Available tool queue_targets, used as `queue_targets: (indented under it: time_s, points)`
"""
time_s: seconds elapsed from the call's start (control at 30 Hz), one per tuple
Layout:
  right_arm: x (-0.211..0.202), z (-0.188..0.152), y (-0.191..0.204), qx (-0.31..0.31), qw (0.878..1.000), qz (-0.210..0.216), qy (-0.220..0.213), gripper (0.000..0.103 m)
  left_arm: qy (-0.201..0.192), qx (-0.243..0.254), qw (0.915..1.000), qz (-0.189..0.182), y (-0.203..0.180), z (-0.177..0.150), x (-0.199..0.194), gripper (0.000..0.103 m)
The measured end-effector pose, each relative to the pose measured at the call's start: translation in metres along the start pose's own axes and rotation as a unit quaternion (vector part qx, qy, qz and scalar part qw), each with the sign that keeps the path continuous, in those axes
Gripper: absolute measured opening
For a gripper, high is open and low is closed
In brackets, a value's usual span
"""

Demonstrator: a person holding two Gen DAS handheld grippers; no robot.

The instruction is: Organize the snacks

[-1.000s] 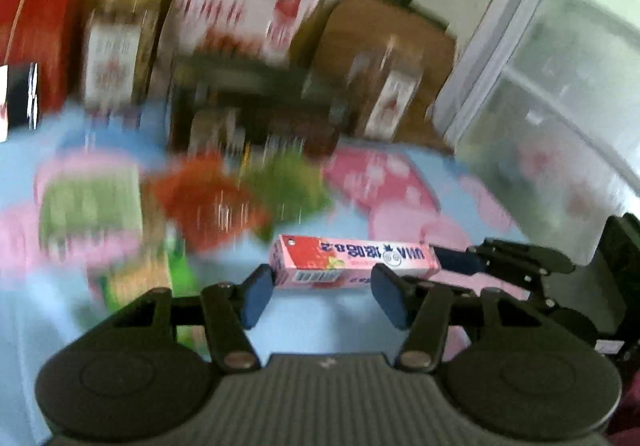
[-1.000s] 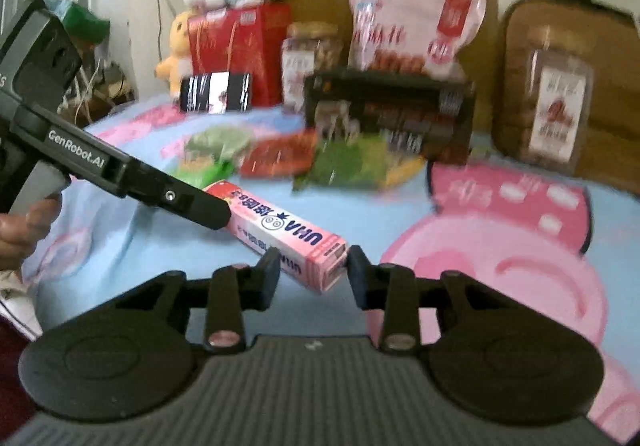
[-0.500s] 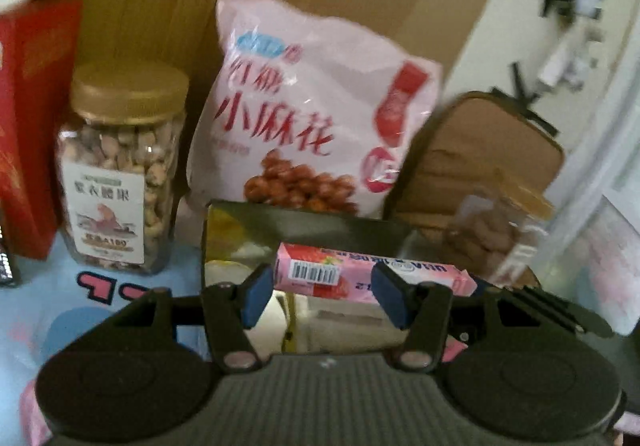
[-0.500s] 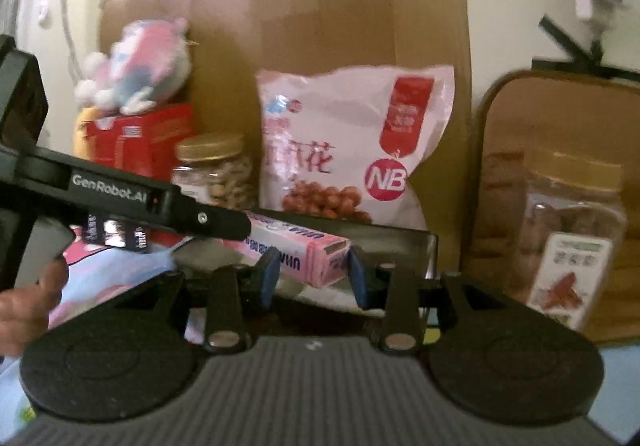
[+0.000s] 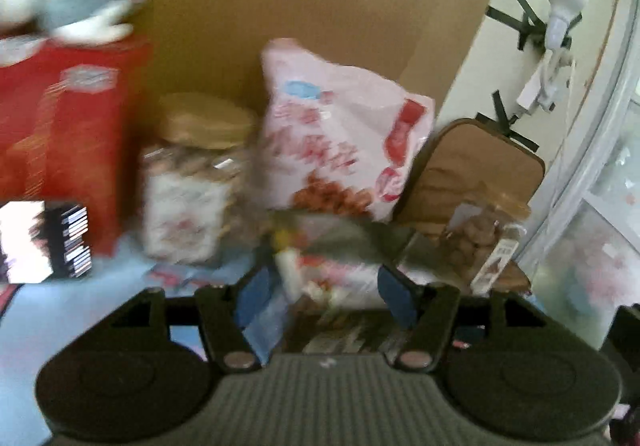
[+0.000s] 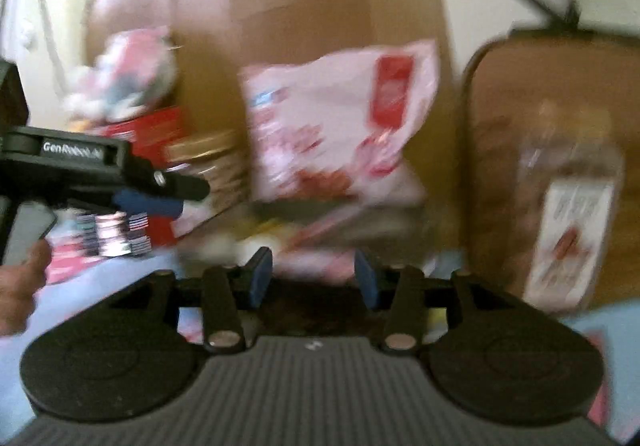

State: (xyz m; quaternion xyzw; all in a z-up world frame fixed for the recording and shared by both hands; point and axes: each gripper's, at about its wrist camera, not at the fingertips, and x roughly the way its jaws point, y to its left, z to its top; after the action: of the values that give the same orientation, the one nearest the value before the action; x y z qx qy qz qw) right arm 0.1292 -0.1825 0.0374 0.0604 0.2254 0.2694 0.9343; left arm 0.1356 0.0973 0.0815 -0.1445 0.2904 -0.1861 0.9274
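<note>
The pink candy box [image 5: 336, 278] is a blurred pink shape over the dark display tray [image 5: 372, 236], between the blue pads of my left gripper [image 5: 325, 290]. Those jaws are opening and the pads stand clear of its ends. In the right wrist view the same box [image 6: 316, 266] lies between the pads of my right gripper [image 6: 313, 278], whose jaws are also opening with gaps at both sides. The left gripper [image 6: 172, 196] shows at the left of that view, away from the box with nothing in it, and a hand [image 6: 20, 286] holds it.
Behind the tray stand a pink-and-white snack bag [image 5: 340, 142], a gold-lidded nut jar [image 5: 192, 198], a red carton [image 5: 64, 142] with a plush toy on top, and another snack jar [image 6: 568, 222] against a brown cushion. A blue-and-pink sheet [image 5: 80, 310] covers the surface.
Both grippers carried the pink box from the sheet up to the dark tray. Their jaws have widened and the box has slipped lower. The left gripper has drawn away to the left.
</note>
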Motion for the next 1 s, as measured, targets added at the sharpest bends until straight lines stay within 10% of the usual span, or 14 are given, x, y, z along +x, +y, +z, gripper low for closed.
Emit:
queue_targets:
  time_s: [0.27,0.57,0.77,1.0]
  points:
    - [0.008,-0.039,0.075,-0.055,0.993,0.073,0.076,0.048,0.051,-0.026,0.9952,0.078,0.056,-0.051,-0.033,0.062]
    - [0.064,-0.037,0.132,-0.16,0.975,0.092,0.122,0.049,0.071,-0.097,0.9913,0.053,0.086,-0.066,-0.03,0.069]
    - [0.081,-0.042,0.149,-0.195,0.967,0.095,0.137,0.057,0.074,-0.091,0.9921,0.045,0.082,-0.076,-0.025,0.046]
    - [0.068,-0.049,0.166,-0.213,0.966,0.088,0.114,0.041,0.045,-0.1,0.9936,0.029,0.072,-0.078,-0.049,0.039]
